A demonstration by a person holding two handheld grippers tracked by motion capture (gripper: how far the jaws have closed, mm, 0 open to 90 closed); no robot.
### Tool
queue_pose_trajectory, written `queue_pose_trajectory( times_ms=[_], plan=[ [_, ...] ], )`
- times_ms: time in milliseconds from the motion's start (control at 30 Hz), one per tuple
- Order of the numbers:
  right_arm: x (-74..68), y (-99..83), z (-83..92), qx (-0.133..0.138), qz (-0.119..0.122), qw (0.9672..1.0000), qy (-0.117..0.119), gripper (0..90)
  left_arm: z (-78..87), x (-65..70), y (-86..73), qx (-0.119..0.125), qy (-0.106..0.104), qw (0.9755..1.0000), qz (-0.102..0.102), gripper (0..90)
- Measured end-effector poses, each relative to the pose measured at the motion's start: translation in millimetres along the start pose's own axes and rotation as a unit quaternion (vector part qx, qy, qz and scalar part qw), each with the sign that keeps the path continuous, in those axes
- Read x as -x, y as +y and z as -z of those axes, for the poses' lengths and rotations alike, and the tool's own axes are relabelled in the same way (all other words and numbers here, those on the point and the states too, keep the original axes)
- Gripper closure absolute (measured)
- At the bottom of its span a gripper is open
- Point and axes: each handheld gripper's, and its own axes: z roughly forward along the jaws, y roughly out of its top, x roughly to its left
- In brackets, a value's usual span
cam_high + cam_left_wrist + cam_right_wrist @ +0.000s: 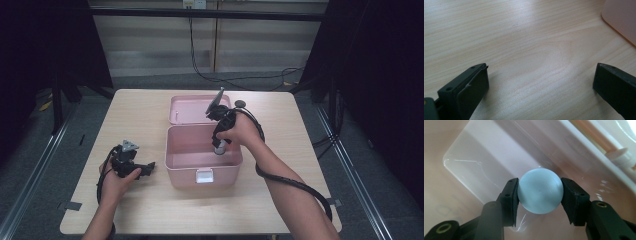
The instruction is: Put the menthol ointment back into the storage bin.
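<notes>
Your right gripper pinches the pale blue ball directly above the pink box floor, left fingers spread idle

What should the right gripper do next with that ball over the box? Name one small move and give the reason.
Probably lower a little and open the jaws. The right gripper is clamped on the pale blue ball inside the open pink box, close above its floor, so a release there should drop it softly. The left gripper rests open on the table.

Table bright, surroundings dark (close-ups soft, glare).
</notes>
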Motion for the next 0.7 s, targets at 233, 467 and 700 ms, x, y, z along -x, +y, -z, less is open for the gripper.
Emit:
queue_pose_trajectory(
  times_ms=[233,467,700],
  plan=[
    [2.2,1.4,-4.3,0.003,-0.008,1.0000,-0.002,50.6,0.0,0.0,0.0,0.000,-0.001,1.0000,0.000,0.0],
    [3.9,3.5,-7.7,0.001,-0.019,0.9998,-0.004,50.6,-0.1,-0.3,0.1,0.000,-0.001,1.0000,-0.001,0.0],
    [2.3,5.3,-10.5,0.002,-0.018,0.9998,-0.004,50.6,-0.2,-0.4,0.2,0.000,-0.002,1.0000,-0.002,0.0]
  ],
)
